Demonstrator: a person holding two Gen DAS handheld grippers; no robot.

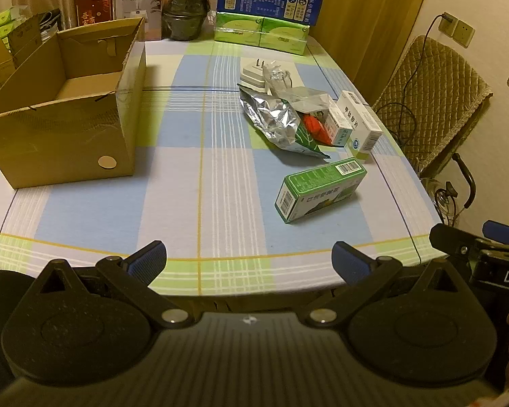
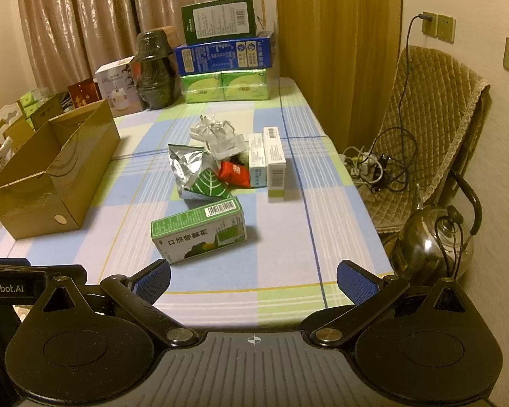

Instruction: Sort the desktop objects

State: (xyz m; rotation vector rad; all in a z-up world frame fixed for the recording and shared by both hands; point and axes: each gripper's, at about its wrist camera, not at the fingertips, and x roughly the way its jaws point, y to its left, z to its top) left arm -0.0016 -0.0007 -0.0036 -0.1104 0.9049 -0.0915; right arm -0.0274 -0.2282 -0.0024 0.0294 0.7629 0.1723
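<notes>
Both grippers are hovering over the near edge of the table (image 1: 85,210), side by side and well short of anything on it. The left gripper (image 1: 249,263) is holding its blue pads (image 1: 149,261) wide apart with nothing between them. The right gripper (image 2: 253,279) is doing the same, its pads (image 2: 354,285) spread wide and empty; its tip is also showing at the right edge of the left view.

A green box (image 1: 319,190) is lying on its side near the middle of the checked cloth, closest to the grippers and apart from the rest. Just beyond it a loose pile is sitting: a crumpled foil bag (image 1: 275,118) with a green leaf print, a red packet (image 2: 234,173) tucked against it, and clear plastic wrapping (image 2: 225,140) on the far side, over a white plug (image 1: 252,74). Two white boxes (image 2: 269,159) are lying side by side, touching, at the right of the pile.

An open carton (image 1: 61,135) is standing at the left of the table, well apart from the pile, and looking empty as far as its inside shows.

Along the far edge, stacked boxes (image 2: 224,64) are resting by a dark pot (image 2: 154,71). A padded chair (image 2: 424,129) with cables and a metal kettle (image 2: 431,244) are sitting right of the table.
</notes>
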